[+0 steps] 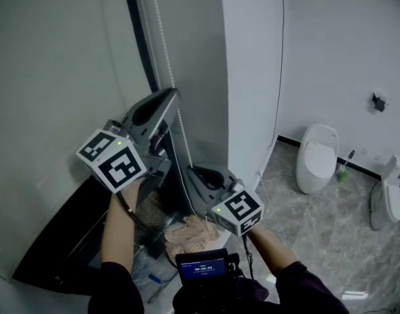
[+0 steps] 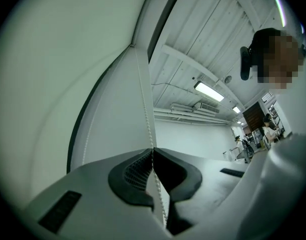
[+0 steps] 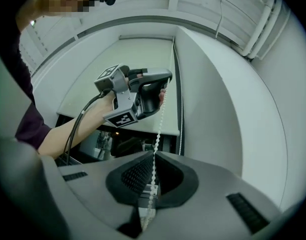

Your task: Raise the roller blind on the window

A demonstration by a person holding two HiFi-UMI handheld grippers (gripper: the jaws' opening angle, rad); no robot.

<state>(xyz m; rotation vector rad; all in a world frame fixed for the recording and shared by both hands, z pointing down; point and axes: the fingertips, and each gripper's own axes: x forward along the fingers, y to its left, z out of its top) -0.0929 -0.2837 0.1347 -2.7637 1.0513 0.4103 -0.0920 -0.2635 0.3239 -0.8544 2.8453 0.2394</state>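
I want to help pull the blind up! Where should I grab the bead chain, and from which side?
Grab the bead chain on its straight hanging stretch, as the left gripper and right gripper do, both shut on it. Coming from the room side looks best, one jaw on each side: it is thin and vertical, with the wall close behind.

The roller blind (image 1: pixel 56 77) is a pale, plain sheet. It hangs flat over most of the window (image 1: pixel 59 257). Only a dark strip of glass shows under its bottom edge. The bead chain (image 1: pixel 166 51) is thin and white, made of tiny balls. It hangs at the blind's right side. The left hand-held gripper (image 1: pixel 176 95) pinches it higher up, and the right hand-held gripper (image 1: pixel 195 173) pinches it lower down.
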